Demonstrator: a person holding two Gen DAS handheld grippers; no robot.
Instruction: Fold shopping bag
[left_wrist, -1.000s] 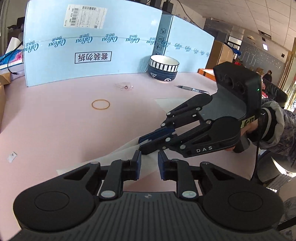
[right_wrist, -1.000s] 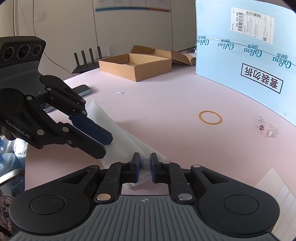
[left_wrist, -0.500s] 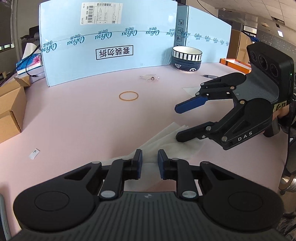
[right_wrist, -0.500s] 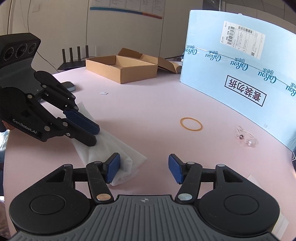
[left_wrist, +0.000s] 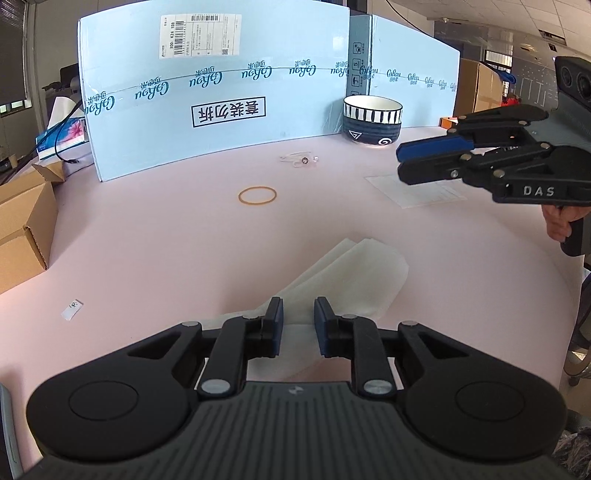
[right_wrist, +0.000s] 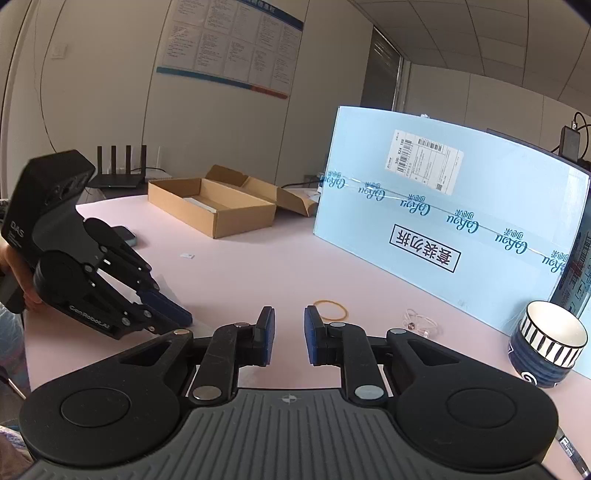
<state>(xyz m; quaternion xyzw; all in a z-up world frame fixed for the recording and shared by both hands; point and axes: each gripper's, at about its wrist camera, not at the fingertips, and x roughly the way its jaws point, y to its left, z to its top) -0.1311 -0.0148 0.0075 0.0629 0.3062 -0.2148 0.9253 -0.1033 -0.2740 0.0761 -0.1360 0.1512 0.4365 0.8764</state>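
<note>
The white shopping bag (left_wrist: 362, 269) lies folded flat on the pink table (left_wrist: 147, 240). Its near end runs between the fingers of my left gripper (left_wrist: 298, 317), which is shut on it low over the table. My right gripper (left_wrist: 400, 162) hangs in the air up to the right, well clear of the bag, with its fingers closed together and nothing between them. In the right wrist view the right gripper (right_wrist: 289, 325) points over bare table, and the left gripper (right_wrist: 186, 319) rests tip-down at the left, hiding most of the bag.
An orange rubber band (left_wrist: 257, 194), a small clear trinket (left_wrist: 299, 160) and a paper sheet (left_wrist: 413, 190) lie beyond the bag. A striped bowl (left_wrist: 372, 122) stands by the tall blue carton (left_wrist: 214, 110). Cardboard boxes (left_wrist: 22, 229) (right_wrist: 210, 210) sit at the left. A phone (right_wrist: 123, 234) lies near the edge.
My right gripper let go of the bag, lifted away to the right and closed again empty. The bag's folded end now lies flat. The left gripper stays on its end.
</note>
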